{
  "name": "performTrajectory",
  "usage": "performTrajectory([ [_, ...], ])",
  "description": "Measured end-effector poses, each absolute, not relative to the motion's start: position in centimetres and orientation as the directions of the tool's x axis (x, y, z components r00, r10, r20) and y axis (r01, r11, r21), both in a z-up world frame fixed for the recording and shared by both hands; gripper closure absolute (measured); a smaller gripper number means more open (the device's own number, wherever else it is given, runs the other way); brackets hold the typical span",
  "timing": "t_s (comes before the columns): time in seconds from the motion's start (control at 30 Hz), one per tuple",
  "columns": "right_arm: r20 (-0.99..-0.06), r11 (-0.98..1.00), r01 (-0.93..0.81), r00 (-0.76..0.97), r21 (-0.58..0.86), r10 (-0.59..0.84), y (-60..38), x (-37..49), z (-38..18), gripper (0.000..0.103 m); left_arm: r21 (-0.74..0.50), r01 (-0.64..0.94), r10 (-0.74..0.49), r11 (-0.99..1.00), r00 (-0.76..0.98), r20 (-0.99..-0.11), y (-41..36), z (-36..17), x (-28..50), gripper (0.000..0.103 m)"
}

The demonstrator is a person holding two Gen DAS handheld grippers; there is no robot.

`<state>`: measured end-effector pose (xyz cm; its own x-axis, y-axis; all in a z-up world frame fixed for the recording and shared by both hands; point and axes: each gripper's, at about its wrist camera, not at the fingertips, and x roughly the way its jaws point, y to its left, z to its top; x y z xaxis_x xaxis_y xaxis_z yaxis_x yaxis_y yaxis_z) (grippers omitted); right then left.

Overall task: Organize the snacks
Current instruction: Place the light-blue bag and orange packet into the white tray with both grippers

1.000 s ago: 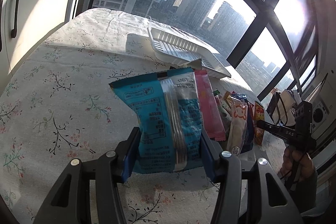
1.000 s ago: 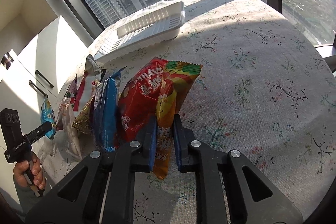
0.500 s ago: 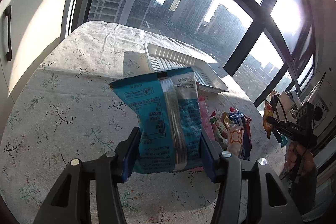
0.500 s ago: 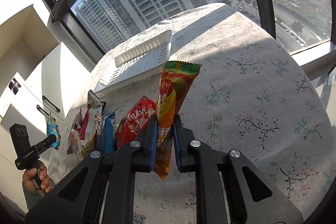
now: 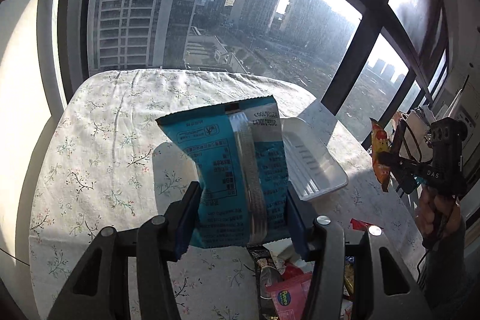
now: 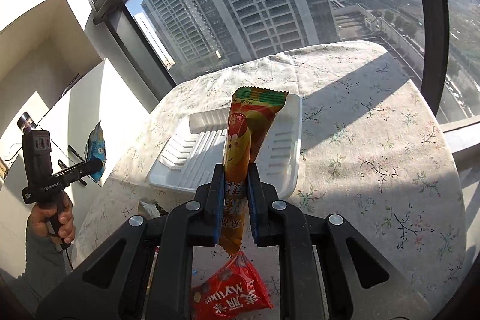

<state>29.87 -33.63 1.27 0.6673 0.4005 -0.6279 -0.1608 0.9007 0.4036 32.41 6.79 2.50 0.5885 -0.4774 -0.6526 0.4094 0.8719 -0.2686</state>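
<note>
My left gripper [image 5: 241, 200] is shut on a blue snack packet [image 5: 237, 170] and holds it high above the table, its back side facing me. My right gripper [image 6: 235, 194] is shut on an orange snack packet [image 6: 249, 128] and holds it upright above the table. A white ribbed tray [image 6: 279, 149] lies on the floral tablecloth beyond both packets; it also shows in the left wrist view [image 5: 312, 164]. The right gripper with its orange packet [image 5: 379, 152] shows at the right of the left wrist view, and the left gripper with the blue packet [image 6: 96, 152] at the left of the right wrist view.
A red Mylikes bag [image 6: 231, 296] lies below my right gripper. A pink packet [image 5: 288, 296] and several other snacks lie below my left gripper. White cabinets [image 6: 60, 116] stand at the left. Large windows close the far side of the table [image 6: 390, 140].
Both grippers have risen with their packets and moved toward the tray. The snack pile has dropped to the bottom of both views, and the tray now sits behind the packets.
</note>
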Motion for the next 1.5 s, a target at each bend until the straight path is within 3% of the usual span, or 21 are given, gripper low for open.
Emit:
performTrajectory([
  [0.47, -0.784, 0.936, -0.187, 0.512, 0.297, 0.351, -28.9, 42.1, -5.2, 0.09, -0.191, 0.459, -0.407, 0.868, 0.435, -0.803, -0.7, -4.2, 42.1, 0.047],
  [0.93, -0.82, 0.954, -0.17, 0.487, 0.248, 0.3, -29.4, 44.6, -9.5, 0.089, -0.14, 0.448, -0.345, 0.883, 0.418, -0.84, -1.9, -6.9, 43.0, 0.047],
  [1.1, -0.811, 0.953, -0.177, 0.501, 0.246, 0.302, -29.4, 44.0, -9.2, 0.088, -0.131, 0.448, -0.341, 0.884, 0.43, -0.836, -2.0, -7.0, 43.0, 0.042],
  [1.17, -0.811, 0.954, -0.175, 0.503, 0.242, 0.298, -29.4, 43.7, -9.1, 0.087, -0.124, 0.448, -0.338, 0.886, 0.438, -0.833, -2.1, -6.8, 42.9, 0.035],
  [1.27, -0.808, 0.956, -0.167, 0.511, 0.243, 0.294, -29.6, 43.5, -8.5, 0.073, -0.103, 0.438, -0.328, 0.893, 0.477, -0.816, -1.8, -5.9, 42.3, 0.029],
  [1.33, -0.787, 0.946, -0.187, 0.525, 0.266, 0.325, -29.7, 42.9, -7.6, 0.043, -0.102, 0.443, -0.346, 0.891, 0.515, -0.784, -1.2, -4.7, 41.4, 0.027],
  [1.37, -0.776, 0.944, -0.194, 0.538, 0.266, 0.329, -29.8, 42.6, -6.9, 0.037, -0.103, 0.445, -0.357, 0.889, 0.537, -0.764, -0.8, -4.0, 40.9, 0.021],
  [1.4, -0.765, 0.945, -0.2, 0.554, 0.26, 0.328, -29.8, 42.2, -6.2, 0.032, -0.097, 0.447, -0.366, 0.889, 0.568, -0.737, -0.3, -3.2, 40.3, 0.017],
  [1.47, -0.743, 0.947, -0.211, 0.587, 0.243, 0.322, -30.0, 41.3, -4.6, 0.032, -0.069, 0.438, -0.359, 0.896, 0.626, -0.692, 0.6, -1.7, 38.8, 0.002],
  [1.5, -0.729, 0.95, -0.208, 0.61, 0.231, 0.311, -30.1, 40.6, -3.6, 0.032, -0.047, 0.426, -0.343, 0.903, 0.652, -0.676, 1.1, -1.1, 37.9, 0.0],
])
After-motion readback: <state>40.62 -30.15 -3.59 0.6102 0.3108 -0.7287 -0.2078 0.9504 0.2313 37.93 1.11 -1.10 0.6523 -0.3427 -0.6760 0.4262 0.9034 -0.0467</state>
